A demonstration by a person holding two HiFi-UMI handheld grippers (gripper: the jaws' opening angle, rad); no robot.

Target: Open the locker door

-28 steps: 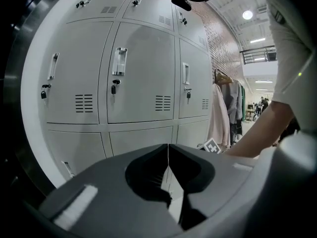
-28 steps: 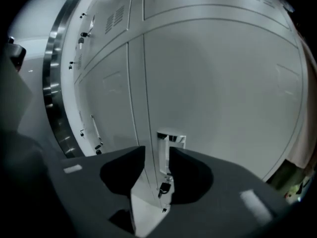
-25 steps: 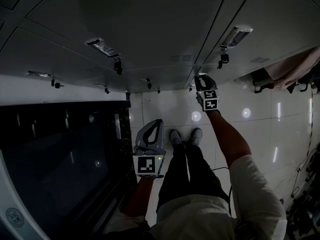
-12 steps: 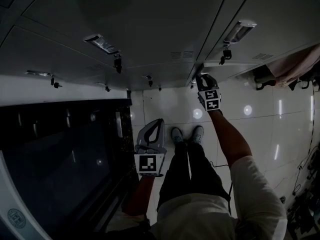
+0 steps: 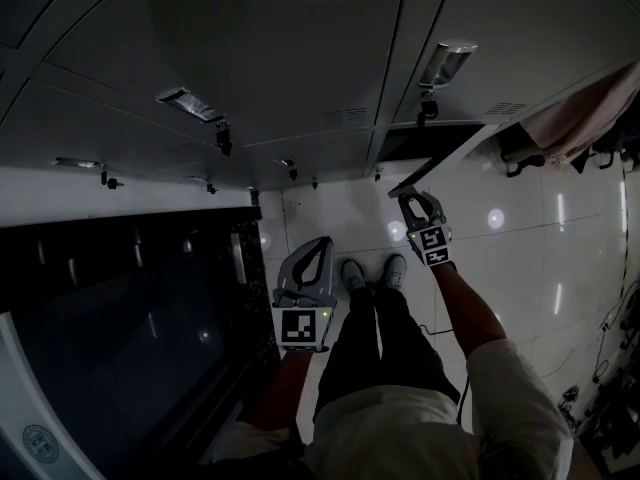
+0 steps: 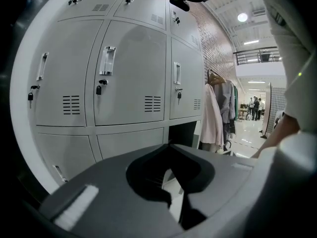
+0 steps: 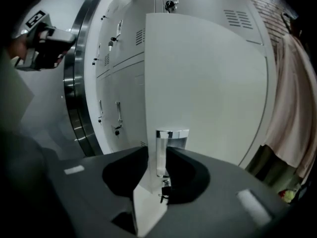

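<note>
Grey steel lockers (image 6: 130, 73), louvred. Right tongs (image 7: 157, 153), jaws just easing wider, clasp flat door (image 7: 208, 83) by chrome handle (image 7: 172, 133) at twelve o'clock; left tongs (image 6: 168, 145) closed, empty.

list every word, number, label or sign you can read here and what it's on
nothing here reads as a clear word or number.
round emblem on the white curved frame, head view: too small and dark to read.
black-and-white square markers on the cubes: patterns, not text.
grey metal locker doors and chrome door handle: no label or number shows.
</note>
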